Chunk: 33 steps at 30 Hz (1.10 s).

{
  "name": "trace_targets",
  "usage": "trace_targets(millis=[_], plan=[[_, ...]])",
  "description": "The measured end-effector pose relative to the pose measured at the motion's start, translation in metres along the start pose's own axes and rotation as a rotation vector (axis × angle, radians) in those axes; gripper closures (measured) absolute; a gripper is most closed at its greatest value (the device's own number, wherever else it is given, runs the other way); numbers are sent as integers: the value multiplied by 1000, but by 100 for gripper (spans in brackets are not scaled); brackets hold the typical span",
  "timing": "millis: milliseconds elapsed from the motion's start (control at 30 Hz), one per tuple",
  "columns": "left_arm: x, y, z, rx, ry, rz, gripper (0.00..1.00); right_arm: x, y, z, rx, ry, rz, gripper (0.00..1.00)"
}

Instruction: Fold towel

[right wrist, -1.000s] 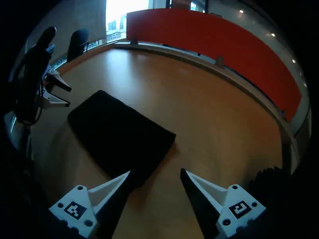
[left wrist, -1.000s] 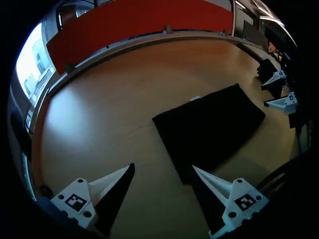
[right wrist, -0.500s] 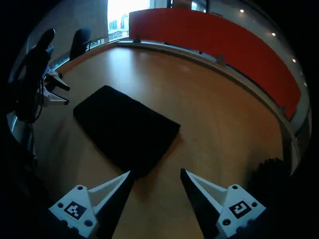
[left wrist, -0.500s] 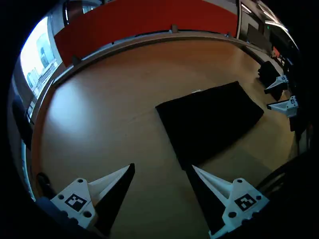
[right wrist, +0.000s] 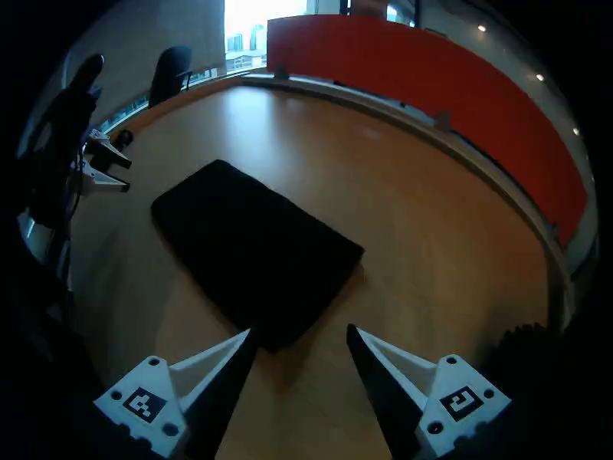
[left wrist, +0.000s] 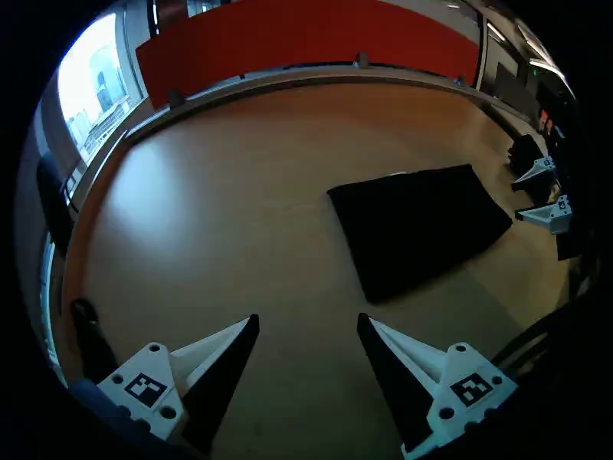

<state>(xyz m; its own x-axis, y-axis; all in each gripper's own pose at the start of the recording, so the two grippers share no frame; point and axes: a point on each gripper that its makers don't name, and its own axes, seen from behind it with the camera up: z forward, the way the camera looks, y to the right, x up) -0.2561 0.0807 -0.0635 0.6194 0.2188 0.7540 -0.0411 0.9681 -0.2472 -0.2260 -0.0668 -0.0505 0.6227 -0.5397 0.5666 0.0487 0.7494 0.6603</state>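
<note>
Left gripper (left wrist: pixel 307 318): fingers apart, bare wood of the worktop (left wrist: pixel 230 215) visible in the gap. Not clamped on anything.

Right gripper (right wrist: pixel 299 330): fingers apart too, wood in the gap.

Towel (left wrist: pixel 421 222): black, folded into 1 flat rectangle, lying on the worktop. In the left gripper view it sits ahead and off to the right of the fingers, apart from both tips. In the right gripper view the towel (right wrist: pixel 257 249) runs diagonally from upper left to lower middle. Its near corner ends just beside the tip of the finger on the left of that picture. Cannot tell whether that tip touches the cloth or hangs above it.

The 2 grippers flank the towel from opposite ends. The left gripper view has the right gripper (left wrist: pixel 516 199) at the far right edge, just past the towel's far short side, its 2 white fingers spread. The right gripper view has the left gripper (right wrist: pixel 128 175) at the far left, near the towel's other end, fingers spread, a dark sleeve behind it.

Background: red partition (left wrist: pixel 306 38) along the worktop's far edge, bright window (left wrist: pixel 92 84), dark chair (right wrist: pixel 172 69) by the window.
</note>
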Motion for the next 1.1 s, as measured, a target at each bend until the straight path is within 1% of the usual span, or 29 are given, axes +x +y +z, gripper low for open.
trace_targets(millis=[200,400,667,767,833,1033,1100], plan=[[-20,-13,-14,34,-9,-57,5,2,-5,5,29,-11,-36,13],[-38,-23,-27,61,-16,-109,5,3,-7,10,50,-22,-68,13],[-58,-35,-40,94,-27,-151,5,2,-11,12,75,-41,-98,13],[-62,-38,-44,103,-29,-163,5,-2,-12,12,82,-53,-106,15],[-65,-40,-46,107,-30,-170,5,-6,-13,12,85,-64,-111,19],[-70,-43,-50,114,-31,-179,5,-18,-16,11,106,-95,-121,41],[-71,-44,-51,115,-31,-179,5,-21,-18,11,116,-103,-122,50]])
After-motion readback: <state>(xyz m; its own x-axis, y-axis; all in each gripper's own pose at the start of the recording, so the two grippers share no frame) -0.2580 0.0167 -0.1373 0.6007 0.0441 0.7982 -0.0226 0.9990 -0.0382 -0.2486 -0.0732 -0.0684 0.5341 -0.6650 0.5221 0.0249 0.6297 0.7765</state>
